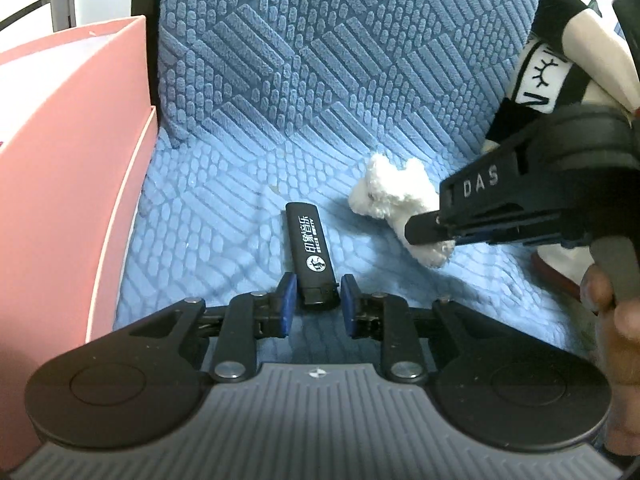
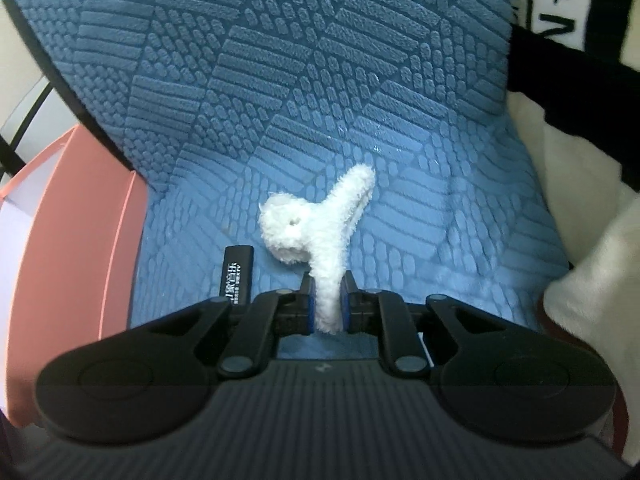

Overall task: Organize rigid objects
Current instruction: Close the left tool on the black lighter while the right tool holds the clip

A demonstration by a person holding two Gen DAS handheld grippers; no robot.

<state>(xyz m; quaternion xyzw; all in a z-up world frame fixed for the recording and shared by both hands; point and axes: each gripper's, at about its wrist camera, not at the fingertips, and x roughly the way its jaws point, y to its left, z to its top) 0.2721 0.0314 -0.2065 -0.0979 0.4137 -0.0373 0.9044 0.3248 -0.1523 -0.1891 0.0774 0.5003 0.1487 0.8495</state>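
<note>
In the left wrist view, the left gripper [image 1: 318, 300] points down at a blue textured cushion [image 1: 224, 208]. A black lighter [image 1: 310, 250] with white print lies flat on the cushion, and its metal end sits between the blue pads [image 1: 287, 300]. The jaws stand narrow around that end, with a thin gap visible on each side, so no firm grip shows. A pink box [image 1: 68, 168] stands against the cushion's left edge. To the right, the right gripper [image 1: 426, 230] reaches in from the side, a hand [image 1: 608, 304] on its handle, its tip against a white fluffy clip [image 1: 394, 196]. Behind it stands a plush toy [image 1: 548, 76] in black and cream.

The right wrist view shows what the first hides: the right gripper [image 2: 327, 300] is clamped on one leg of the white fluffy clip [image 2: 316, 224], the pads pressing the fuzz from both sides. The clip's rounded end and other leg stick out ahead over the cushion [image 2: 440, 220]. The lighter [image 2: 238, 272] lies just left of the clip, its lower end hidden by the gripper's frame. The pink box [image 2: 80, 260] curves along the left, and the plush toy [image 2: 580, 120] fills the right edge.
</note>
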